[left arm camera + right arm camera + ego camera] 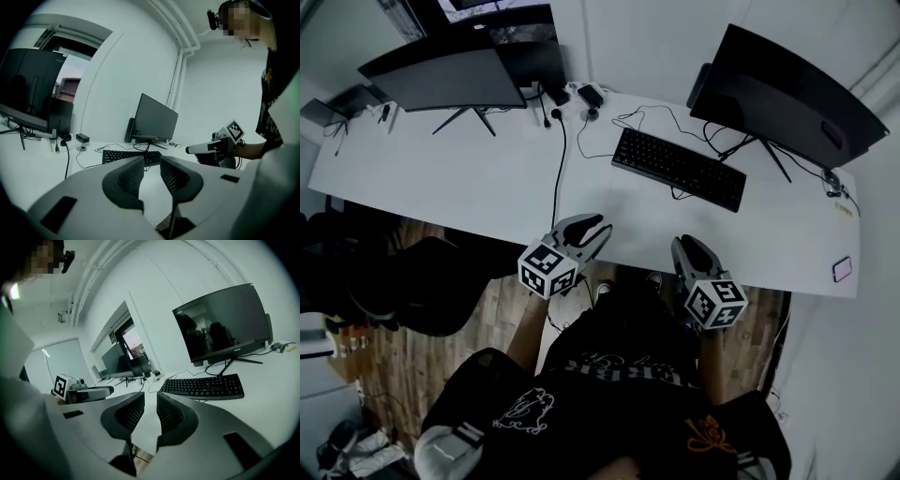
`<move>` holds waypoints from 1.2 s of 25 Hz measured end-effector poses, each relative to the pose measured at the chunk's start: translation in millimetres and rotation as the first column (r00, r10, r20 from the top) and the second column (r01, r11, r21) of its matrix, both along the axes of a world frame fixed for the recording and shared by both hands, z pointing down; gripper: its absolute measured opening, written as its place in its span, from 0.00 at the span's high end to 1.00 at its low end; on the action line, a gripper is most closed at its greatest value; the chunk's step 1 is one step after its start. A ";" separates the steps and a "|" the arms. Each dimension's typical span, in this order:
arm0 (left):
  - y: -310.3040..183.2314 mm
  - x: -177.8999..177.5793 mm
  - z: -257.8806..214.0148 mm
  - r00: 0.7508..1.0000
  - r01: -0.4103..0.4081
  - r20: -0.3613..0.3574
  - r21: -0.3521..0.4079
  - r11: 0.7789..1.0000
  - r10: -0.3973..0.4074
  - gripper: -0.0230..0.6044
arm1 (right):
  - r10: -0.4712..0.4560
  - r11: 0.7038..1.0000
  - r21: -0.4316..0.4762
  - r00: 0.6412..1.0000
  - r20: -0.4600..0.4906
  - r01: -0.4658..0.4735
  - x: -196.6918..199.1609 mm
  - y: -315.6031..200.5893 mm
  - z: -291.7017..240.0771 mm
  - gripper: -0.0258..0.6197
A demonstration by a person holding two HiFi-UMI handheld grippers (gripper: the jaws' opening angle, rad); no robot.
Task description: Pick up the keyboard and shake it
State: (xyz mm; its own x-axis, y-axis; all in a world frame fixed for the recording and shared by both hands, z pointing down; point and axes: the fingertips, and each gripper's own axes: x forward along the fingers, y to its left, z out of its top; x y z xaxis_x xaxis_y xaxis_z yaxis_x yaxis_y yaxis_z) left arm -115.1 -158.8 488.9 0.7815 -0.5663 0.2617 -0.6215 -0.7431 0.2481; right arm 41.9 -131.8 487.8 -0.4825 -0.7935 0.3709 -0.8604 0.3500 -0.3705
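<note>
The black keyboard (680, 169) lies flat on the white desk (441, 178), right of the middle, in front of the right monitor. Both grippers hover at the desk's near edge, short of the keyboard and apart from it. My left gripper (592, 229) points toward it from the near left, and my right gripper (686, 246) sits just below its right half. In the left gripper view the keyboard (131, 156) shows beyond the jaws of the left gripper (152, 165), which stand narrowly apart with nothing between them. The right gripper (151, 401) likewise shows a slim empty gap, with the keyboard (204, 386) ahead to its right.
Two dark monitors stand on the desk, one at the back left (441, 80) and one at the back right (787, 89). A black cable (559, 169) runs down the desk's middle. A pink phone (842, 269) lies at the right edge. A black chair (422, 281) stands below left.
</note>
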 end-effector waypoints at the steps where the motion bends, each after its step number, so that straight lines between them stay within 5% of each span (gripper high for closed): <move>1: 4.3 -2.9 -0.5 1.000 0.009 -0.007 -0.001 1.000 -0.009 0.78 | -0.008 1.000 -0.002 1.000 -0.006 0.008 -4.0 2.0 -1.4 0.82; 11: 48.5 -18.6 -10.2 0.993 0.107 -0.044 0.009 0.994 -0.106 0.81 | -0.066 0.996 0.051 0.998 -0.015 0.066 -28.5 14.6 -28.3 0.94; 30: 183.4 78.0 -43.4 0.984 0.171 -0.051 0.042 0.984 -0.169 0.84 | -0.255 0.958 0.145 0.966 0.029 0.249 19.5 149.6 -60.2 0.94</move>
State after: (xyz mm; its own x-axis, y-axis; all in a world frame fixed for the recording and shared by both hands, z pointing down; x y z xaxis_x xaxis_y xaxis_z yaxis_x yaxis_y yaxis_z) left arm -37.1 24.6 445.5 0.6836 -0.7025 0.1980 -0.7283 -0.6387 0.2482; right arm 61.4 17.8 427.5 -0.6877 -0.6859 0.2380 -0.7205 0.6042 -0.3404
